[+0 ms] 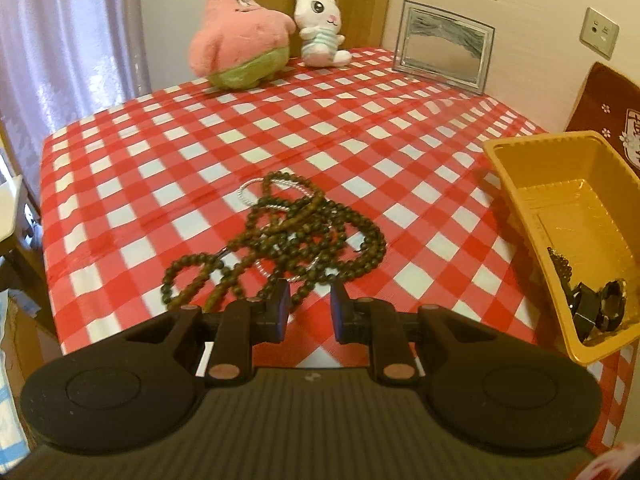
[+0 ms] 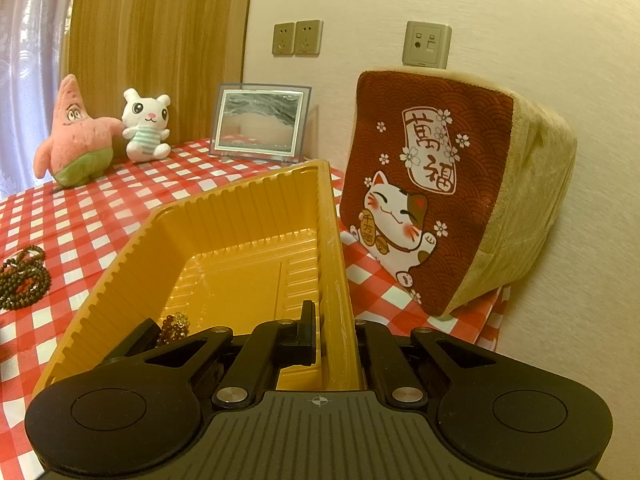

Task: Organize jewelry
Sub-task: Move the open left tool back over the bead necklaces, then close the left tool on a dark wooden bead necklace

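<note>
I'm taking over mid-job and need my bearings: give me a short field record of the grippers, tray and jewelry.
left gripper: jaws apart, empty, just short of the bead pile
right gripper: shut on the yellow tray's wall
yellow tray: on the checked cloth, tilted
in tray: dark jewelry pieces
bead pile: dark strands tangled with silver rings, on cloth

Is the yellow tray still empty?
No. The yellow tray already holds a beaded piece at its near end.
</note>
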A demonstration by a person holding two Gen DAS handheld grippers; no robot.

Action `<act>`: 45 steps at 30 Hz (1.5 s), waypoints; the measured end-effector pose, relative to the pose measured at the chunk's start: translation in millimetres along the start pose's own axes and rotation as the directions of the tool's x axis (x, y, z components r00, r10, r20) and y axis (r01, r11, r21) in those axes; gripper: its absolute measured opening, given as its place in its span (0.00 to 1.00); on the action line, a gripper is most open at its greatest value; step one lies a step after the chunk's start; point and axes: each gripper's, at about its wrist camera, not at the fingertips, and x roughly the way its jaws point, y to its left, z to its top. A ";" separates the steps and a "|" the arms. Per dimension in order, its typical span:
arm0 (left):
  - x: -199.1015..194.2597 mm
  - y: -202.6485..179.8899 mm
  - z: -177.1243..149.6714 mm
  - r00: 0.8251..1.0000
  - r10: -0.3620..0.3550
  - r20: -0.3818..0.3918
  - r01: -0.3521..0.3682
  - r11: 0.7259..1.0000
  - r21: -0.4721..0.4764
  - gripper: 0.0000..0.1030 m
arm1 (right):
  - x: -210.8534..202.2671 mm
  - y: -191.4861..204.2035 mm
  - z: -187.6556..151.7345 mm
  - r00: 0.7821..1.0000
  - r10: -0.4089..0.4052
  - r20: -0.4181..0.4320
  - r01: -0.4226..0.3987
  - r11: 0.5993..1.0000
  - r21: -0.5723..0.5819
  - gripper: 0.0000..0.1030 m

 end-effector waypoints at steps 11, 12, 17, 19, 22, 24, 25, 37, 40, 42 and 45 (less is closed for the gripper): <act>28.1 8.5 13.1 0.999 0.052 -0.007 -0.052 0.998 -0.038 0.18 | 0.4 -0.1 0.0 1.000 -0.002 -0.001 0.002 1.000 -0.001 0.05; 30.0 9.9 14.2 0.998 0.055 -0.006 -0.056 0.998 -0.042 0.18 | 0.6 -0.5 -0.3 1.000 -0.002 -0.002 0.002 1.000 -0.001 0.05; 35.9 17.8 23.1 0.997 0.078 0.016 -0.077 0.996 -0.040 0.19 | 1.1 -0.8 -0.6 1.000 -0.003 -0.003 0.003 1.000 -0.002 0.05; 40.8 21.5 27.5 0.997 0.082 0.010 -0.082 0.996 -0.027 0.19 | 1.0 -0.7 -0.5 1.000 -0.004 -0.004 0.004 1.000 -0.002 0.05; 46.0 23.2 32.6 0.997 0.070 -0.017 -0.070 0.997 -0.010 0.19 | 1.6 -1.7 -1.1 1.000 -0.005 -0.006 0.005 1.000 -0.001 0.05; 45.8 22.8 32.9 0.998 0.062 -0.023 -0.062 0.998 -0.027 0.19 | 2.0 -2.2 -0.9 1.000 -0.006 -0.007 0.006 1.000 -0.001 0.05; 46.2 22.7 31.9 0.998 0.063 -0.029 -0.064 0.997 -0.041 0.21 | 1.8 -2.8 -1.1 1.000 -0.007 -0.007 0.007 1.000 -0.001 0.05; 61.6 22.4 22.7 0.992 0.094 -0.084 -0.106 0.981 -0.162 0.26 | 1.7 -3.2 -0.6 1.000 -0.005 -0.009 0.005 1.000 -0.005 0.05; 59.2 20.1 18.6 0.992 0.099 -0.073 -0.110 0.980 -0.166 0.26 | 2.5 -1.5 -0.2 1.000 -0.007 -0.009 0.007 1.000 -0.006 0.05; 60.2 20.8 19.7 0.993 0.097 -0.071 -0.108 0.978 -0.176 0.19 | 2.6 -1.4 -0.3 1.000 -0.009 -0.011 0.009 1.000 -0.007 0.05; 60.9 22.4 23.0 0.994 0.079 -0.074 -0.091 0.980 -0.180 0.07 | 2.6 -1.4 -0.2 1.000 -0.009 -0.012 0.009 1.000 -0.008 0.05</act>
